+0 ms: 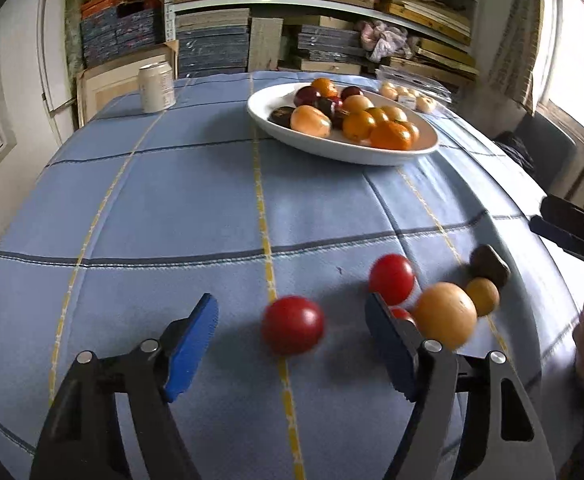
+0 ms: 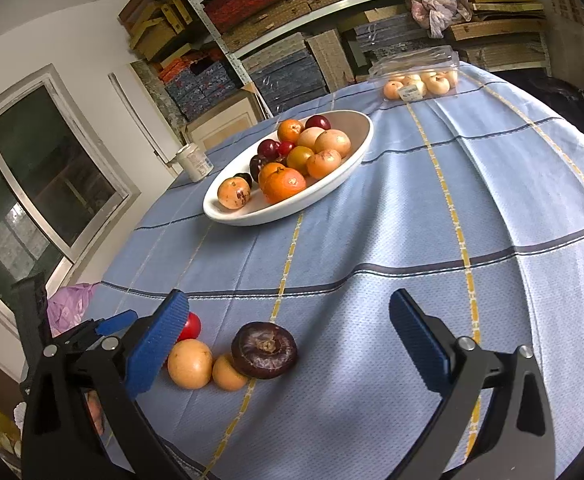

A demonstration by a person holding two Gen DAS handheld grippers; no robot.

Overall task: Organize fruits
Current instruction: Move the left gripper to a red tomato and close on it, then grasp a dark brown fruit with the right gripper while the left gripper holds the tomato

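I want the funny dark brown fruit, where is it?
In the right wrist view the dark brown fruit lies on the blue tablecloth between the open right tongs, touching the small yellow fruit on its left.

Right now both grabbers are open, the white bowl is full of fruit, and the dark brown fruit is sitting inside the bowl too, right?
Not quite. The dark brown fruit is not in the white bowl; it lies on the blue tablecloth beside two yellow fruits, as the right wrist view shows. The rest holds: the left gripper and the right gripper are both open, and the bowl holds plenty of fruit.
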